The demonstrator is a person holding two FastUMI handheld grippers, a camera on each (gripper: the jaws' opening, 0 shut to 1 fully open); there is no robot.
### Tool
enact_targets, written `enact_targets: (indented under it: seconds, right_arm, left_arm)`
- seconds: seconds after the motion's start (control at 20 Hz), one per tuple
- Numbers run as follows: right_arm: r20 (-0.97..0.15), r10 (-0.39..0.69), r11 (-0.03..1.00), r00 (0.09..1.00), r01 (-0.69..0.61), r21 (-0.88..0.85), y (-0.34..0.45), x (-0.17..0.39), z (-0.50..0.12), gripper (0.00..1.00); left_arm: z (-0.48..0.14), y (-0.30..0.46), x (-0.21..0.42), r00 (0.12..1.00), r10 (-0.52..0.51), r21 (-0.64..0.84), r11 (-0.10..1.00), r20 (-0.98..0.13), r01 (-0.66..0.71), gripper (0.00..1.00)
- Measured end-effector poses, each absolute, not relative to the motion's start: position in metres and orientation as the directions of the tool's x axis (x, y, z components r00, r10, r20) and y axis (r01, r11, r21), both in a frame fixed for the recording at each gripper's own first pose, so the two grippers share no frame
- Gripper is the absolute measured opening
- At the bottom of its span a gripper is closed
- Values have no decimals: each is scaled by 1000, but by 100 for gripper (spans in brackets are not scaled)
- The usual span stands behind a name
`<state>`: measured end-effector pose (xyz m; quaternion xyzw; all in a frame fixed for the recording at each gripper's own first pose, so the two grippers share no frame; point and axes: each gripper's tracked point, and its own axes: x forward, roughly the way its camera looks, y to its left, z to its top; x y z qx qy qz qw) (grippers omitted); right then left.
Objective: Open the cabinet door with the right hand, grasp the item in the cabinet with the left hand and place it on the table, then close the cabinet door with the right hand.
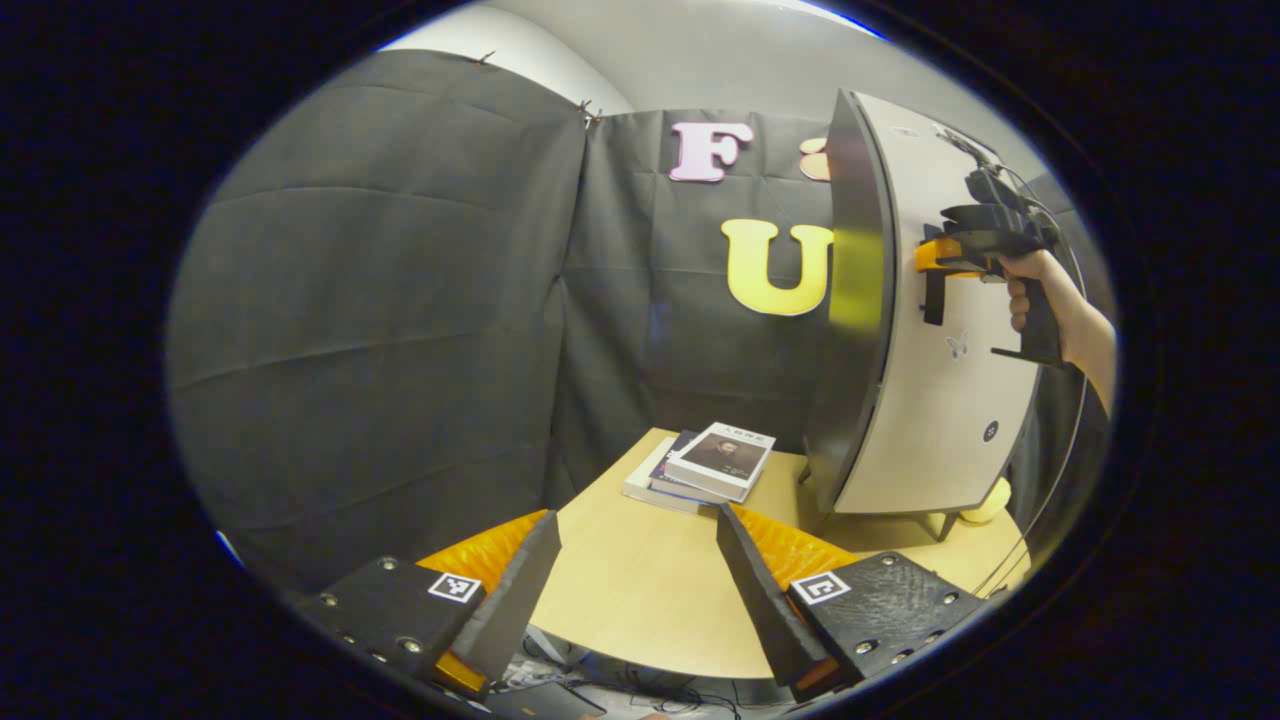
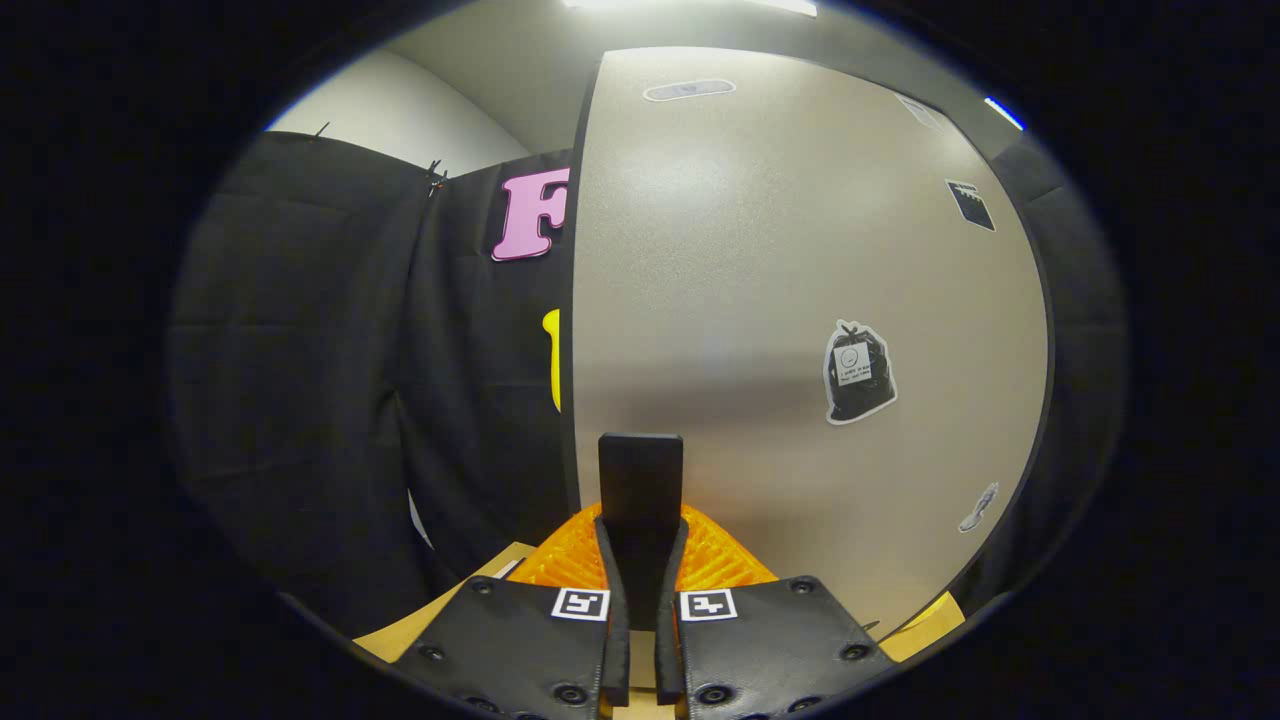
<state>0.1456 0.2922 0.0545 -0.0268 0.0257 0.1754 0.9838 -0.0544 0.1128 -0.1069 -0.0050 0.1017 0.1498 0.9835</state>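
A tall cabinet [image 1: 940, 400] stands on the wooden table [image 1: 640, 610] at the right, with a glossy dark side and a beige door [image 2: 800, 300] carrying small stickers. A black vertical handle [image 2: 640, 480] sits near the door's left edge. My right gripper [image 2: 640, 560] is shut on that handle. In the left gripper view, a hand [image 1: 1040, 300] holds the right gripper [image 1: 935, 265] against the door. The door looks flush with the cabinet, and the inside is hidden. My left gripper [image 1: 638, 520] hangs open over the table's near edge, holding nothing.
A small stack of books [image 1: 715, 462] lies on the table just left of the cabinet. A pale yellow object [image 1: 988, 502] peeks out behind the cabinet's foot. Black cloth walls close in the back and left. Cables lie below the table's front edge.
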Motion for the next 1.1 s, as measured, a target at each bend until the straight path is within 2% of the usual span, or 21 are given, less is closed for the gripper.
enact_targets:
  seconds: [0.05,0.1,0.3,0.45,0.5,0.65,0.7,0.75,0.85,1.1]
  right_arm:
    - [-62,359,931,931,-362,-47,292,142,56,9]
    - [-63,374,925,925,-377,-49,292,137,57,12]
    - [-68,436,898,897,-439,-37,286,118,63,9]
    - [-79,481,875,873,-483,-16,279,104,66,12]
    - [-82,494,868,866,-496,-10,276,97,66,12]
    - [-69,525,850,848,-526,4,271,88,66,11]
    - [-59,536,844,842,-536,15,269,87,66,11]
    - [-52,546,838,836,-545,19,265,86,67,8]
    - [-46,560,828,827,-560,14,263,83,66,12]
    - [-55,584,812,810,-581,62,250,78,64,12]
  left_arm:
    - [-106,110,-55,935,293,25,956,-199,-294,94]
    - [-105,105,-57,936,291,24,956,-199,-292,94]
    - [-103,88,-72,936,291,22,956,-197,-292,94]
    - [-106,68,-76,934,294,40,955,-202,-292,96]
    - [-107,62,-75,934,293,45,956,-207,-290,94]
    - [-105,44,-78,941,269,23,963,-205,-270,94]
    - [-101,37,-78,945,258,14,965,-203,-261,96]
    - [-98,31,-78,946,254,14,966,-199,-257,94]
    - [-93,25,-78,949,257,33,966,-184,-256,94]
    - [-79,0,-77,960,240,68,970,-145,-233,94]
